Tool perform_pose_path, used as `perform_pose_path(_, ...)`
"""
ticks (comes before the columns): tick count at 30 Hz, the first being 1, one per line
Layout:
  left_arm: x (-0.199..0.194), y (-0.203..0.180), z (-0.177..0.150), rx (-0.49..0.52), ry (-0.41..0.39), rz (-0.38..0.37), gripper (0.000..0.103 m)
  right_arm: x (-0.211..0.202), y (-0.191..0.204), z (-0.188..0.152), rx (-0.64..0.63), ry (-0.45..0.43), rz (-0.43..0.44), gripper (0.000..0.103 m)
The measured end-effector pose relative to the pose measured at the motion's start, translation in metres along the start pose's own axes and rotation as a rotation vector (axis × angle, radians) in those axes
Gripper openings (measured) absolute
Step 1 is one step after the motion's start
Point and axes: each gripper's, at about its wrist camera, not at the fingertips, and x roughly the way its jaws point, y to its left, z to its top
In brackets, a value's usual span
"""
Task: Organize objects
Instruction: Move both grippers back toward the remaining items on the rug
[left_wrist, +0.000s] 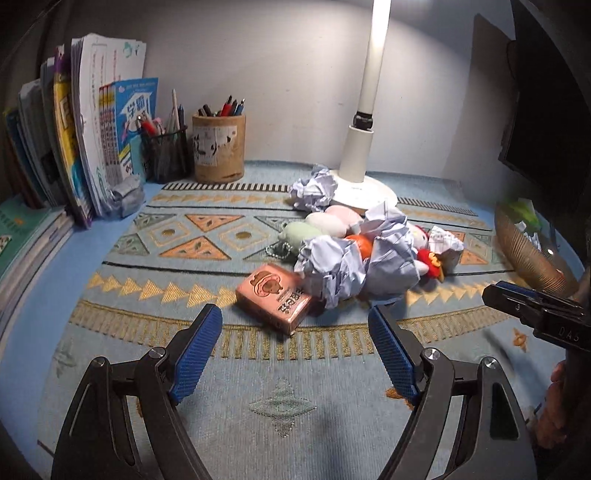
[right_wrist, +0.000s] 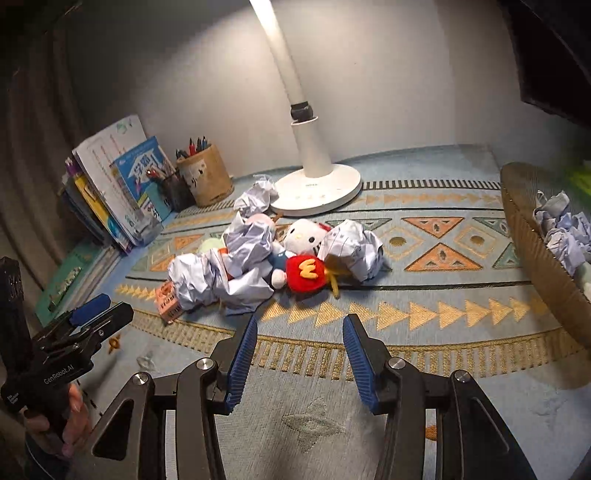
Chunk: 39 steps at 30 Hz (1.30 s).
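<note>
Here – crumpled paper balls (right_wrist: 207, 280) | ribbed basket (right_wrist: 535, 251) | woven mat (right_wrist: 424, 424)

This is a study corner in a home: a tabletop under a pale blue patterned woven cloth (left_wrist: 207, 236), leaning paper workbooks (left_wrist: 92, 122), a round tan pen pot full of pens (left_wrist: 219, 147), a white desk lamp (left_wrist: 364, 147), and a white cat plush toy (right_wrist: 304, 236) amid crumpled paper.
</note>
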Motion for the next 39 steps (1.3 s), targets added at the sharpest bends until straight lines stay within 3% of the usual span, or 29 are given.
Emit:
perform_pose_path(1, 0.003, 0.004, -0.002, -0.019, 0.004, -0.007, 0.080, 0.002, -0.001, -0.002, -0.010, 0.001, 0.000, 0.048)
perform_pose_path(3, 0.009, 0.008, -0.001, -0.043, 0.019, -0.008, 0.080, 0.006, -0.006, -0.006, -0.005, 0.010, 0.008, 0.060)
perform_pose_path(9, 0.014, 0.011, -0.003, -0.059, 0.043, 0.013, 0.080, 0.011, -0.018, -0.001, 0.053, 0.026, 0.035, 0.061)
perform_pose_path(13, 0.036, 0.007, 0.000, -0.033, 0.156, 0.065, 0.080, 0.007, -0.021, 0.000, 0.064, 0.019, 0.021, 0.061)
perform_pose_path(17, 0.063, 0.000, 0.007, 0.064, 0.244, 0.183, 0.080, 0.017, -0.021, 0.005, 0.040, 0.149, -0.055, 0.062)
perform_pose_path(20, 0.070, 0.003, 0.012, 0.086, 0.248, 0.172, 0.081, 0.014, -0.025, 0.023, 0.018, 0.171, -0.080, 0.062)
perform_pose_path(24, 0.068, 0.028, 0.013, 0.020, 0.254, 0.188, 0.080, 0.031, -0.043, 0.051, 0.061, 0.187, -0.087, 0.061)
perform_pose_path(27, 0.062, 0.057, 0.010, -0.056, 0.256, 0.220, 0.080, 0.046, -0.052, 0.062, 0.114, 0.185, -0.042, 0.061)
perform_pose_path(31, 0.056, 0.075, 0.015, -0.095, 0.239, 0.213, 0.078, 0.058, -0.055, 0.071, 0.169, 0.155, -0.013, 0.061)
perform_pose_path(35, 0.054, 0.060, 0.027, -0.118, 0.200, 0.064, 0.078, 0.072, -0.058, 0.073, 0.220, 0.164, 0.013, 0.062)
perform_pose_path(39, 0.078, 0.046, 0.038, -0.110, 0.245, 0.110, 0.077, 0.080, -0.060, 0.073, 0.230, 0.168, -0.002, 0.061)
